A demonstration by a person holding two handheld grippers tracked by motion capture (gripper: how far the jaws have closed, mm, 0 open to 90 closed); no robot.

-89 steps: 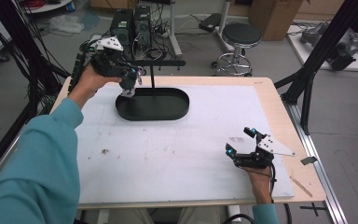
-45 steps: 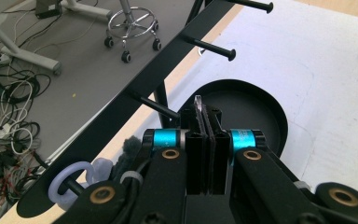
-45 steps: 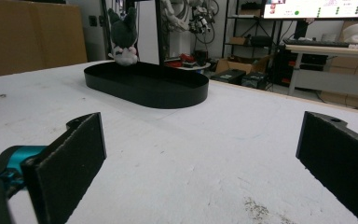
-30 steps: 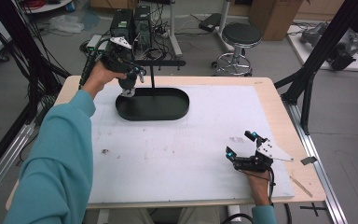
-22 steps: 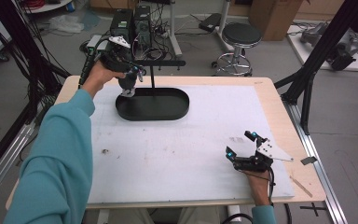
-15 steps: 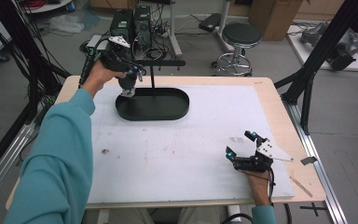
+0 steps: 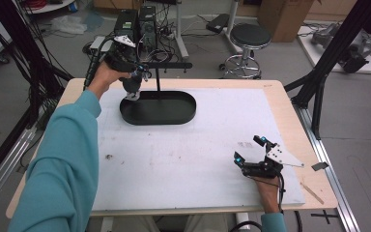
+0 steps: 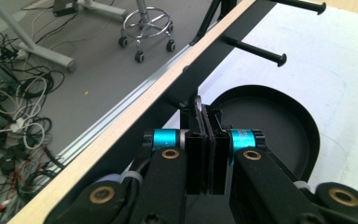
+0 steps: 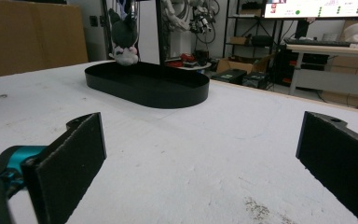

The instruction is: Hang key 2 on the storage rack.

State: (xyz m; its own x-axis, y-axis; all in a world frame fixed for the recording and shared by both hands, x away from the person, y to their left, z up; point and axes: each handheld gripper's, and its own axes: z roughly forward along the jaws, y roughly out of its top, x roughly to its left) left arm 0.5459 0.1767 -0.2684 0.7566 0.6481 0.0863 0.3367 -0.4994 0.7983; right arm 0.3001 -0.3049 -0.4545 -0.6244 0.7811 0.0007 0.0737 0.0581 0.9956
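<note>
Teal sleeve at far left leads to the left gripper (image 7: pixel 134 77), raised above the left end of the black oval tray (image 7: pixel 183 117), jaws pressed together on a thin ring from which a small grey-and-white plush charm (image 7: pixel 131 88) hangs. It sits right by the stand's crossbar (image 7: pixel 171 65); the pegs (image 8: pixel 255 50) stick out sideways. Likely step: hanging the charm. Line the ring up with a peg tip, slide on along the peg, release only once seated. Far right, the right gripper (image 7: pixel 252 153) rests on the white mat (image 7: pixel 174 159), jaws wide apart, holding nothing.
</note>
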